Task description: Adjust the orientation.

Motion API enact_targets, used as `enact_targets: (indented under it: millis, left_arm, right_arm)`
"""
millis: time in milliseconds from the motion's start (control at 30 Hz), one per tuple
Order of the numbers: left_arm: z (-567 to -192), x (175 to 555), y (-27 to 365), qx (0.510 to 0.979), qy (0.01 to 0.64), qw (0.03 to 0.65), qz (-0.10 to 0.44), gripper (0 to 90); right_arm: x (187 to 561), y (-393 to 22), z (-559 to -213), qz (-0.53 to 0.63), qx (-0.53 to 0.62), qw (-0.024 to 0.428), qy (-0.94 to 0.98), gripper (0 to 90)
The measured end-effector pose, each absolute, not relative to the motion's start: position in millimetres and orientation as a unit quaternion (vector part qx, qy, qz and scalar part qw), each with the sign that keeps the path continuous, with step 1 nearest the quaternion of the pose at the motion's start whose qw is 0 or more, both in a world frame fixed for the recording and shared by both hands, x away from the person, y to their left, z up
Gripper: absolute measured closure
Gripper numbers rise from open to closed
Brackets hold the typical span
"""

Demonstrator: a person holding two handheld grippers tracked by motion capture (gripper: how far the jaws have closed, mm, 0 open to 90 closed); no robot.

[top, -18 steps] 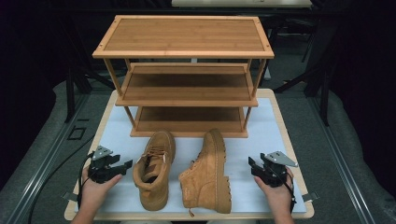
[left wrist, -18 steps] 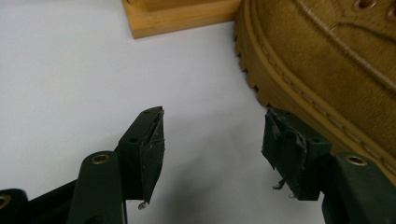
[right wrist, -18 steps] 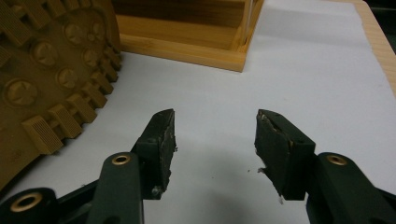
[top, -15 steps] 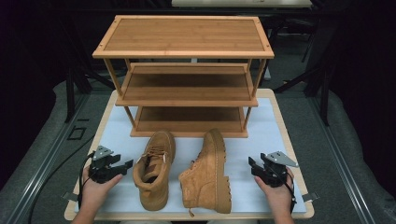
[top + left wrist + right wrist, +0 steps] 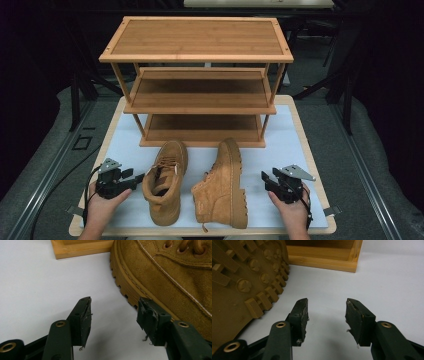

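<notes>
Two tan suede boots lie on the white table top. The left boot (image 5: 165,180) stands upright, toe toward the wooden shoe rack (image 5: 197,75). The right boot (image 5: 222,185) lies on its side, its lugged sole (image 5: 239,282) facing right. My left gripper (image 5: 134,179) rests open just left of the upright boot (image 5: 170,277), its right jaw close to the boot's sole edge, nothing between the jaws. Right of the tipped boot, my right gripper (image 5: 265,179) is open and holds nothing.
The three-shelf bamboo rack stands at the back of the table; its bottom frame (image 5: 324,261) and corner (image 5: 80,248) lie just ahead of the grippers. White table surface (image 5: 295,145) lies bare beside the boots. Dark floor surrounds the table.
</notes>
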State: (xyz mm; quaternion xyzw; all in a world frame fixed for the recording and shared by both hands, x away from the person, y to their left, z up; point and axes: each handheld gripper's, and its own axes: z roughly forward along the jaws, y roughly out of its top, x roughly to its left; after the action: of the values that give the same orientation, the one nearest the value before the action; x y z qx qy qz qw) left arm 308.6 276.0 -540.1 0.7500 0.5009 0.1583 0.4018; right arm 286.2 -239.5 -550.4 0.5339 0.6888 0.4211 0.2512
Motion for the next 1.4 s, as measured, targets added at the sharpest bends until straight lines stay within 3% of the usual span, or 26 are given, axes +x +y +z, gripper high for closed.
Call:
enact_targets:
  millis: [167,967,1100,1400]
  left_arm:
    - [-537.7,308.4,275.9,0.748,0.502,0.409,0.142,51.6]
    - [-511.1,301.0,277.7,0.73,0.512,0.43,0.138,54.7]
    - [-497.7,298.0,276.8,0.722,0.513,0.445,0.132,56.5]
    - [-447.8,291.7,264.2,0.762,0.489,0.411,0.11,56.2]
  right_arm:
    - [286.2,-240.7,-551.3,0.42,0.537,0.253,0.686,52.6]
    - [284.4,-251.7,-551.1,0.436,0.564,0.245,0.657,52.3]
    - [283.6,-251.8,-550.4,0.437,0.564,0.247,0.655,52.1]
    - [283.1,-255.4,-550.2,0.435,0.574,0.238,0.651,51.7]
